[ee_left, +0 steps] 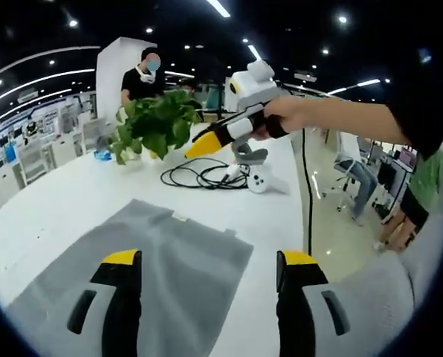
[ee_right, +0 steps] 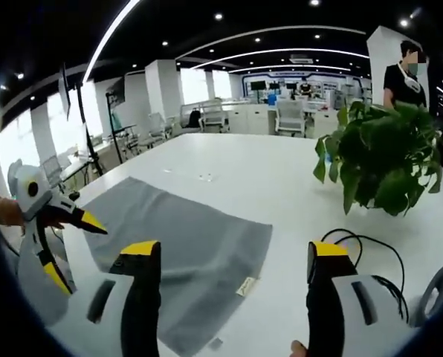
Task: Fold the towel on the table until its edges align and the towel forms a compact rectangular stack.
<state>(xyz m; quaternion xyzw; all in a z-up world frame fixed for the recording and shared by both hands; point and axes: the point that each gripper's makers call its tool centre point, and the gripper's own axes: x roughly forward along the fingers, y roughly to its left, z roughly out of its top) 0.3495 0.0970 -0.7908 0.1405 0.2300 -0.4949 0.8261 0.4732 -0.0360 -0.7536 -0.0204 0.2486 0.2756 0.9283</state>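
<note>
Grey towel spread flat, not yet folded.

We saw the white tabletop (ee_right: 281, 178) carrying the towel (ee_right: 184, 245) near its front edge; soft and limp, we judged it best pinched at corners. Left tongs (ee_left: 207, 297) and right tongs (ee_right: 229, 290) stood apart, empty.

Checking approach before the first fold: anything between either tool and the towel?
Nothing visible. The grey towel lies flat on the white table; the plant and black cable sit off to one side, clear of both open tools.
</note>
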